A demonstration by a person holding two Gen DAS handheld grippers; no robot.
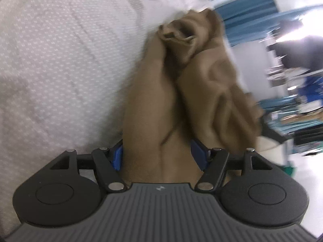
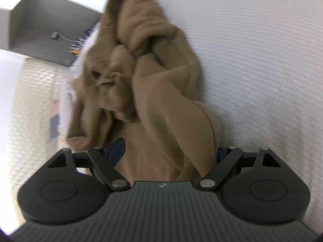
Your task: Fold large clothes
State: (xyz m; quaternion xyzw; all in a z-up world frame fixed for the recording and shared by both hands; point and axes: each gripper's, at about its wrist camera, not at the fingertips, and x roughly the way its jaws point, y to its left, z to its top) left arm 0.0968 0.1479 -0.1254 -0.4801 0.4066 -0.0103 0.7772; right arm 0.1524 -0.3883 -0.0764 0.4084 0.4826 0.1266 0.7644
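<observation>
Garment (image 1: 157,104), tan, seemingly thick, heavily bunched

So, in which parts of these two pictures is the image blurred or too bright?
Left wrist view: the room at the right edge is smeared and a light there is blown out; the brown garment is soft, while the left gripper body is sharp. Right wrist view: the garment is blurred, the upper left corner is overexposed, and the white quilted cover curves from the fisheye lens.
</observation>
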